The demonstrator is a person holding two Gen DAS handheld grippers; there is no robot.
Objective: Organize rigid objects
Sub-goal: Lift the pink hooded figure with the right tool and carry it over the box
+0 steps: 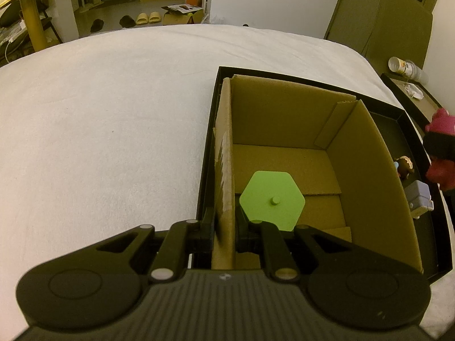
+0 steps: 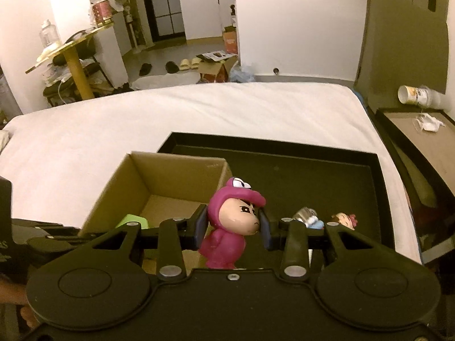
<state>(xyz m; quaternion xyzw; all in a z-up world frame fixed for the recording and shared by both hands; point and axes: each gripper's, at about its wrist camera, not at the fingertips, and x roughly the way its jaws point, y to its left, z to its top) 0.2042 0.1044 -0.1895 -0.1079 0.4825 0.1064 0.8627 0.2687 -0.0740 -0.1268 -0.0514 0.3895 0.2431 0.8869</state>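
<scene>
Cardboard box [image 1: 298, 147] sits in the black tray [image 2: 284, 176]. Only the left view shows the left gripper [image 1: 224, 227] clamped on the box's wall beside the green hexagon piece [image 1: 271, 197]. Only the right view shows the right gripper [image 2: 231, 227] squeezing the pink figurine [image 2: 227, 227] above the box's right edge.

Pink-hooded cartoon figurine [image 2: 224, 230], upright, clamped at head height; green hexagonal piece [image 1: 271, 199] flat inside the cardboard box [image 1: 366, 170].

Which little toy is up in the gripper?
The pink-hooded figurine, pinched in the right gripper. The two other small toys, and, lie in the black tray.
</scene>
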